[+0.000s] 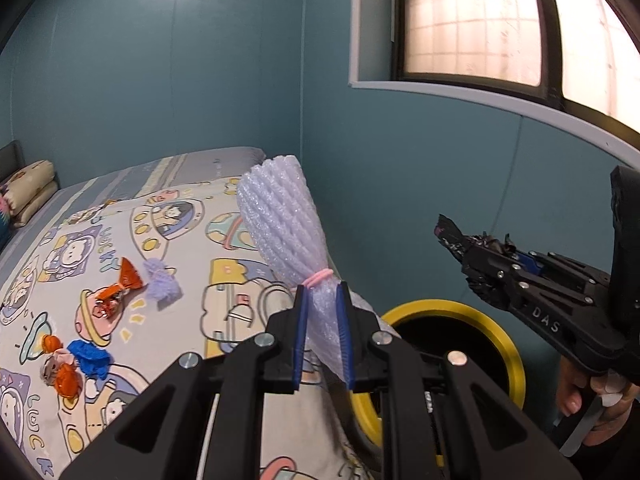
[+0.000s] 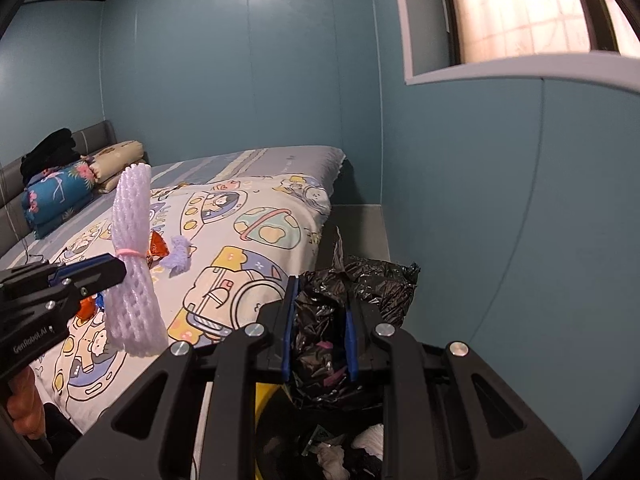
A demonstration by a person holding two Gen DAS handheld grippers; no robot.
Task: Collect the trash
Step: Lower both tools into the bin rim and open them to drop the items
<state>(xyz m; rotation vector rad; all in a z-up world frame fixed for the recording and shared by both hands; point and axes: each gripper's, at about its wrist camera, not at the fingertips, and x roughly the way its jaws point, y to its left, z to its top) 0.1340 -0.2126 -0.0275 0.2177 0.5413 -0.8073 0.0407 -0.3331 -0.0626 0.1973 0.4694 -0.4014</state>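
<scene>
1. While we hold the foam net (image 1: 286, 232) in our left gripper (image 1: 323, 334), its jaws are clamped on its lower end, just below the pink band (image 1: 318, 276).
2. Its long axis stands near upright, open end up and tilted slightly left, over the bed (image 1: 168, 208) edge beside the yellow bin (image 1: 500, 320).
3. Our right gripper (image 2: 318, 330) is closed on the black bag (image 2: 360, 284) over the bin.

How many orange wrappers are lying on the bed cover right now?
3. One orange wrapper lies beside the purple scrap, one just in front of it, one nearest the camera by the blue scrap. More may be hidden behind the foam net.
</scene>
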